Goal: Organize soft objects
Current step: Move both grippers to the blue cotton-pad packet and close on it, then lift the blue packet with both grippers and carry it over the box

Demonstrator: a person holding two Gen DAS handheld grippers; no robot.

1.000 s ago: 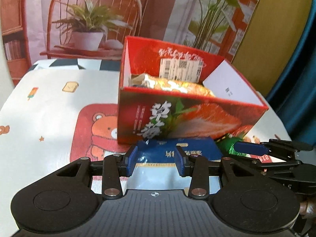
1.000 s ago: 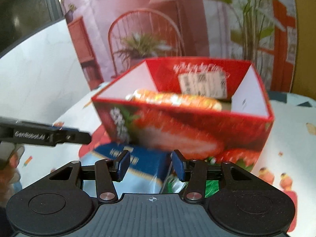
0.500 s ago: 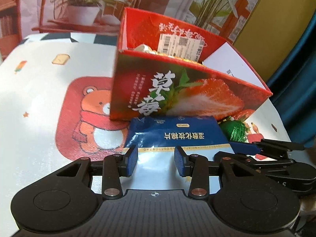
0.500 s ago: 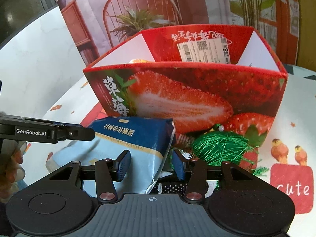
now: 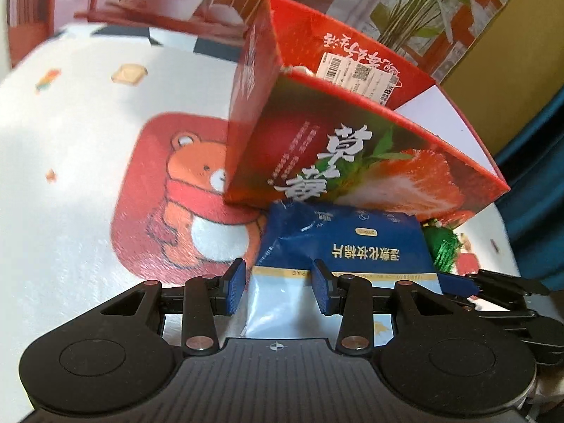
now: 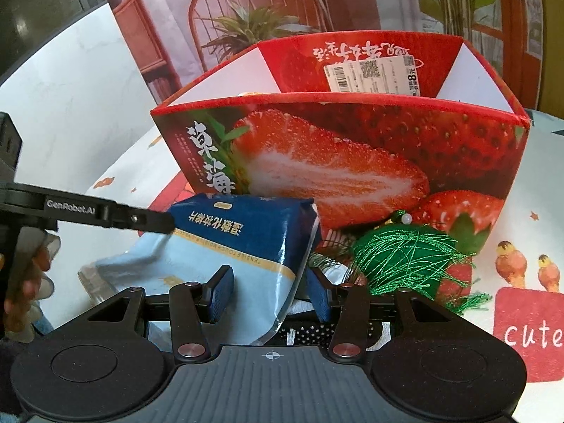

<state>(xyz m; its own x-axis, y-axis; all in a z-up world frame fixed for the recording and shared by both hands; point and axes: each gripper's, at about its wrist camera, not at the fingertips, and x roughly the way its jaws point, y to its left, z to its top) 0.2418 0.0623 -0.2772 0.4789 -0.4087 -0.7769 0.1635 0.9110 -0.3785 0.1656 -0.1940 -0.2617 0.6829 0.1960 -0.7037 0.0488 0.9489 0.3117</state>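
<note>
Now both grippers point down at a blue and pale pack of cotton pads [image 5: 347, 246] that lies on the tablecloth [image 5: 88, 148], low in the middle of each view. The pack's far end touches the front wall of a red strawberry box [image 5: 370, 162]. The box stands open at the top, in the upper middle of both views, and a white barcode label [image 6: 373, 74] sticks on its inside back wall.

The left gripper [image 5: 278, 287] has its blue pads partly apart. The left edge of the pack sits between them, but I cannot tell if the pads press on it.

The right gripper [image 6: 269, 292] is also partly apart. The pack's right corner hangs between its pads, and the pads do not look like they squeeze it.

A ball of green thread [image 6: 405, 257] lies just right of the pack, against the box. A black cloth with white dots [image 6: 306, 333] peeks out under the right gripper.

At the far left of the right view, a person's hand [image 6: 24, 282] holds the other gripper.

A red bear picture [image 5: 183, 197] is printed on the tablecloth, left of the box.
</note>
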